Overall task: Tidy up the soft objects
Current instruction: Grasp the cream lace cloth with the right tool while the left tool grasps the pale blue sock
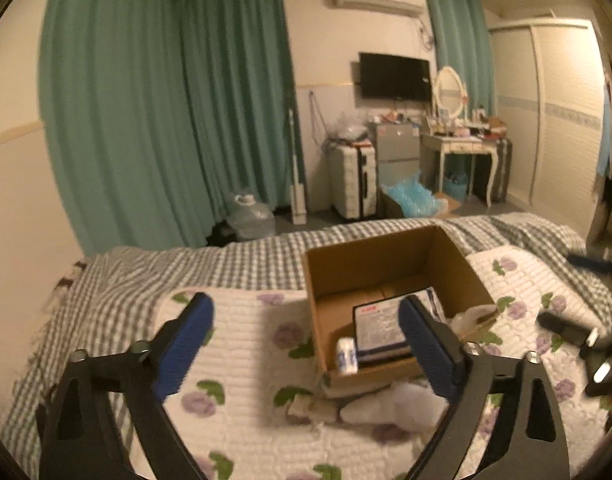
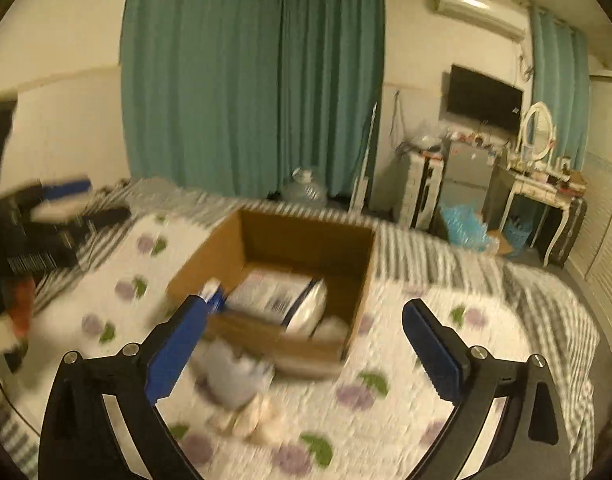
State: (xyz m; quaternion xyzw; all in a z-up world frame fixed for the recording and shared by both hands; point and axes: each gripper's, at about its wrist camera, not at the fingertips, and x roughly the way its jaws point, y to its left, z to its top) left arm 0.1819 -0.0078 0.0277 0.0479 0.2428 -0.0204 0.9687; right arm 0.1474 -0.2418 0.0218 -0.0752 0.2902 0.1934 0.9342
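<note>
Open cardboard box [image 1: 390, 276] sat on the floral quilt [image 1: 245, 344] of the bed, flaps up, top uncovered. Inside the box: a flat printed packet [image 1: 380, 330] lying against the floor of it, and a small white roll [image 1: 347, 354] standing at the near-left inner corner, touching the packet's edge. Just outside the box, against its near wall: a heap of pale soft items [image 1: 386, 404] (socks or cloths, too blurred to tell which) resting on the quilt. Another white soft piece [image 1: 472, 316] draped at the box's near-right corner.

Left tool [image 1: 306, 344] held above the quilt, near side of the box, blue pads spread wide, nothing between them; one pad overlapped the box's near-right part in view. Right tool [image 2: 306, 344] likewise spread wide and empty, hovering over the near edge of the box [image 2: 289, 272]. From the right wrist view, same packet [image 2: 277, 298] inside, soft heap [image 2: 241, 392] just before the box's near wall, all smeared by motion blur.

Beyond the box: checked bedcover [image 1: 225, 264], then teal curtains [image 1: 165, 100], a wall television [image 1: 394, 76], a white suitcase [image 1: 352, 180] and a dressing table [image 1: 462, 148] with an oval mirror.
</note>
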